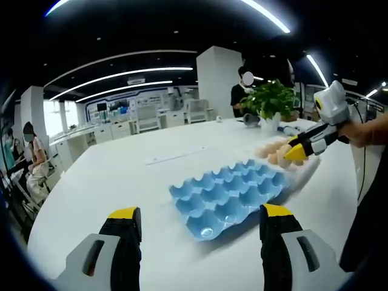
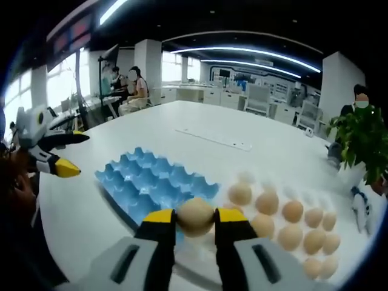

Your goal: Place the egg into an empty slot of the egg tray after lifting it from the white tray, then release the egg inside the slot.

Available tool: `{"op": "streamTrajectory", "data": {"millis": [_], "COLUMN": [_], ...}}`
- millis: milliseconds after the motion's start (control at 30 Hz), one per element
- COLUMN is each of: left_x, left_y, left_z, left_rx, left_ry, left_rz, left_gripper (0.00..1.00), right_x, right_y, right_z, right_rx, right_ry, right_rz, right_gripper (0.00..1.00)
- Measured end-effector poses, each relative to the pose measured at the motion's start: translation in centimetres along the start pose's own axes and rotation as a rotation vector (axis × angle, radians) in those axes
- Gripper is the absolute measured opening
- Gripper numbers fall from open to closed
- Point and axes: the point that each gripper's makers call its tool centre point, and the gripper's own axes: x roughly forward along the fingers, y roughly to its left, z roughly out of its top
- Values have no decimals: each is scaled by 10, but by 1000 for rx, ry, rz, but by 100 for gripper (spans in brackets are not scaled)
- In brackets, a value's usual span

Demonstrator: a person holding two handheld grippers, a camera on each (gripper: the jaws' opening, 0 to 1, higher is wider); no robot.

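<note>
Right gripper (image 2: 195,219): jaws closed on one egg (image 2: 195,215), pinched at lower centre of the right gripper view, lifted clear of the other eggs. Blue egg tray (image 2: 151,185) lies just left of and behind the held egg; every slot I can see looks empty. Remaining eggs (image 2: 292,211) sit in rows at lower right on the white tray (image 2: 245,176), which blends into the table.

Left gripper (image 1: 200,225): jaws spread wide, holding nothing, at the bottom of the left gripper view, facing the near edge of the blue tray.

Risks, as judged:
- The egg is held only at its two sides; too hard a squeeze may crack it, too light and it may slip.
- Opening the jaws above a ridge between cups could let the egg roll or tip.
- The light tray may slide if nudged.

Surroundings: potted plant (image 2: 362,140) at far right, a flat strip (image 2: 213,137) on the table (image 2: 273,136) beyond the tray, seated people at upper left. Nothing stands between egg and tray.
</note>
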Motion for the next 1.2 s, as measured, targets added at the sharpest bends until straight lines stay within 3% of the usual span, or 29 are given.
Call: {"op": "streamTrajectory", "data": {"millis": [667, 1200], "left_x": [-4, -1], "left_y": [11, 11], "left_z": [-10, -17], "left_rx": [7, 38], "left_ry": [10, 19], "left_rz": [-25, -57], "left_gripper": [81, 81], "right_x": [33, 65], "right_y": [69, 146], "right_z": [34, 59], "right_rx": [-70, -146], "right_ry": [-30, -52], "right_rz": [145, 310], "right_gripper": [24, 24]}}
